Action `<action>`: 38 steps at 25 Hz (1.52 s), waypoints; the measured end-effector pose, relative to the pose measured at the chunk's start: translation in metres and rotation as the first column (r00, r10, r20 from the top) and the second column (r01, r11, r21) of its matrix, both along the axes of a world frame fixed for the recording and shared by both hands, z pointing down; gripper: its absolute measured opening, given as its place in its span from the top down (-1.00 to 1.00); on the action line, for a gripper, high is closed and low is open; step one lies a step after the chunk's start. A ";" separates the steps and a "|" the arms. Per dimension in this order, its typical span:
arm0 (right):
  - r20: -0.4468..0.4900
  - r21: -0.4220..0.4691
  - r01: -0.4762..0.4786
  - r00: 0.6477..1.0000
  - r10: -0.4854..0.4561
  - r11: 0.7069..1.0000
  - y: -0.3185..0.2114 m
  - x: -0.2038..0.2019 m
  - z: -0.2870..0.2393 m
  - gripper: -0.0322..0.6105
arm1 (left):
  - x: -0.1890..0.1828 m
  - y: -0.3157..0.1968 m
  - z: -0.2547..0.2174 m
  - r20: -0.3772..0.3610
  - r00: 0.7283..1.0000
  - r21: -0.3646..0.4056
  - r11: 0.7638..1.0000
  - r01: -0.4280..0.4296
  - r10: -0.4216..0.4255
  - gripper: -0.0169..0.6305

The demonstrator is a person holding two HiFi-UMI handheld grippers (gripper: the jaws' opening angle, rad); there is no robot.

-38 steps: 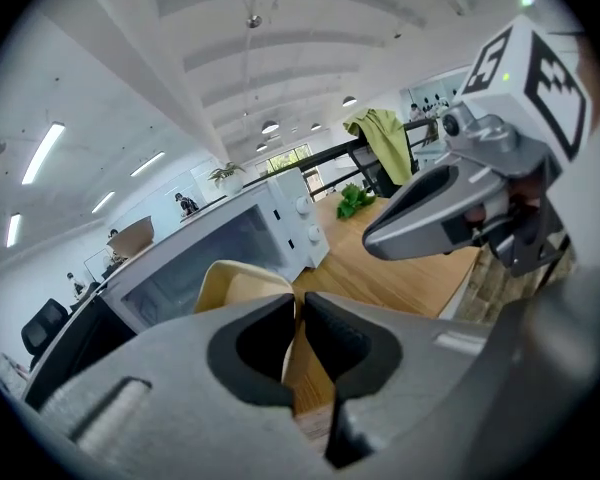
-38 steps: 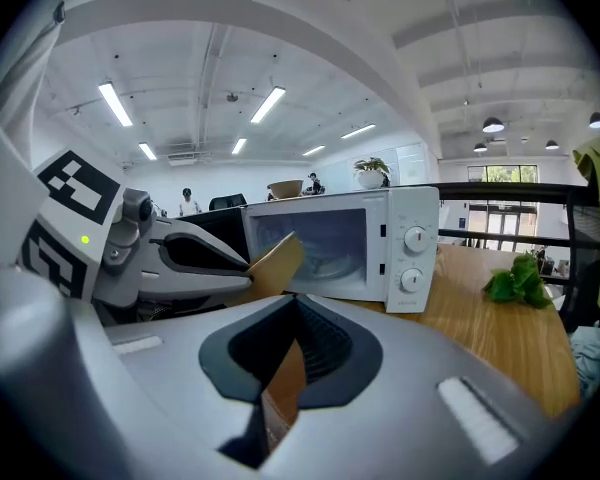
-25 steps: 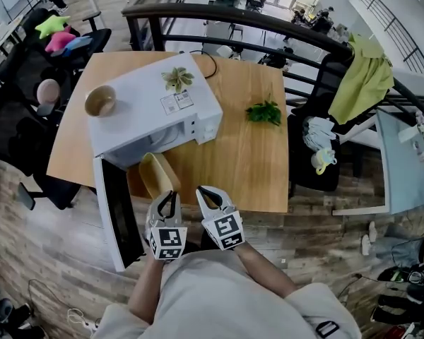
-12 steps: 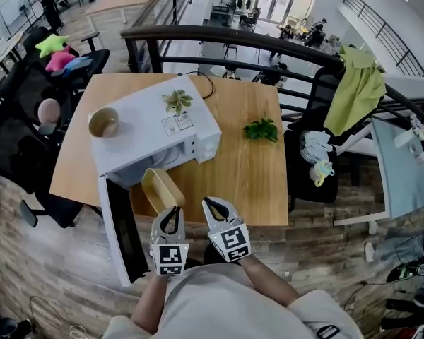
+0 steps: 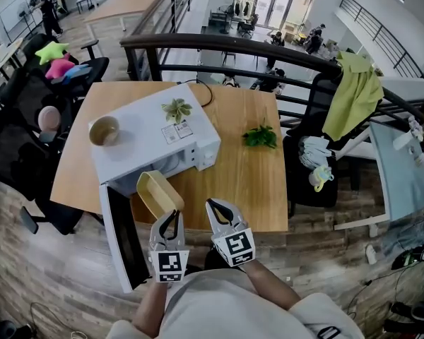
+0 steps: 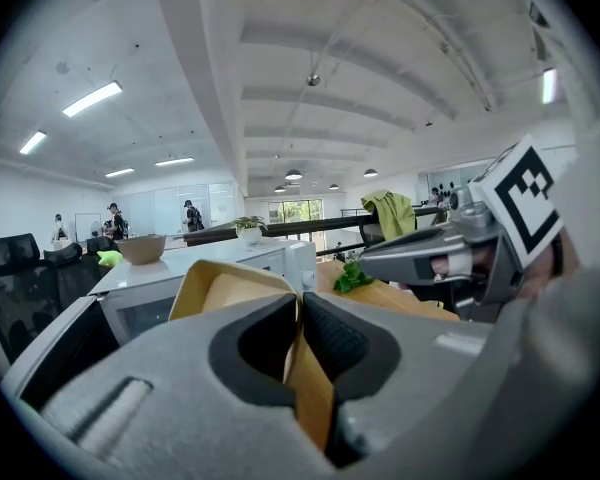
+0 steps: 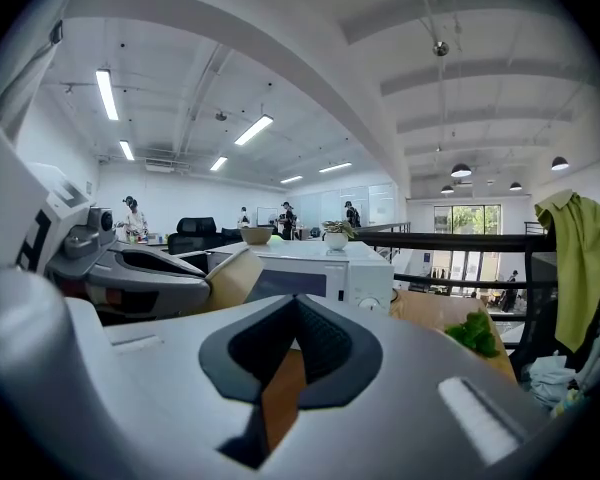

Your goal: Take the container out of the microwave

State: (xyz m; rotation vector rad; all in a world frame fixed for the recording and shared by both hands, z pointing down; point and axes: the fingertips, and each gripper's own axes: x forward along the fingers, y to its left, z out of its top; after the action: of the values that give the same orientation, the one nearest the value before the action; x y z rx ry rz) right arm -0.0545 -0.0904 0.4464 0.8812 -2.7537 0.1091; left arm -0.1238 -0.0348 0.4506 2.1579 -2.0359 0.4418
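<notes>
Tan and thin-walled, the container (image 6: pixel 225 293) is pinched by its near wall between the jaws of the left gripper (image 6: pixel 299 303). The jaws stand almost together, with only that wall between the pads. The right gripper (image 7: pixel 296 303) has its jaws closed tip to tip on nothing, and table wood shows below them.

In the head view the two grippers sit side by side above the near edge of the table (image 5: pixel 247 182), the right one clear of the container. The door (image 5: pixel 120 235) of the microwave (image 5: pixel 152 136) hangs open on the left, past the table edge and close to the left gripper. To the right, bare wood runs as far as a leafy green sprig (image 5: pixel 261 137).

The container is out of the oven, in front of its open mouth. It reaches forward and leftward from the left gripper's tips, between the door and the right gripper.
</notes>
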 end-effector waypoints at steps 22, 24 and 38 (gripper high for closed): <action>0.030 0.038 -0.009 1.000 0.008 0.999 -0.003 0.004 -0.021 0.87 | -0.007 -0.013 -0.035 0.057 0.998 0.059 0.998 -0.009 0.005 0.89; 0.033 0.040 -0.008 0.999 0.007 0.999 -0.003 0.004 -0.022 0.87 | -0.007 -0.015 -0.037 0.059 0.998 0.064 0.998 -0.010 0.006 0.89; 0.047 0.063 -0.004 0.999 0.001 0.998 -0.005 0.001 -0.031 0.87 | -0.009 -0.018 -0.039 0.064 0.998 0.068 0.998 -0.008 0.003 0.89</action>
State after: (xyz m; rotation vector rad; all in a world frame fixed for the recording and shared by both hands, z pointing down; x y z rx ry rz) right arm -0.0535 -0.0956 0.4151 0.9098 -2.8133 0.0443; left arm -0.1327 -0.0524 0.4111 2.2164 -2.1083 0.4545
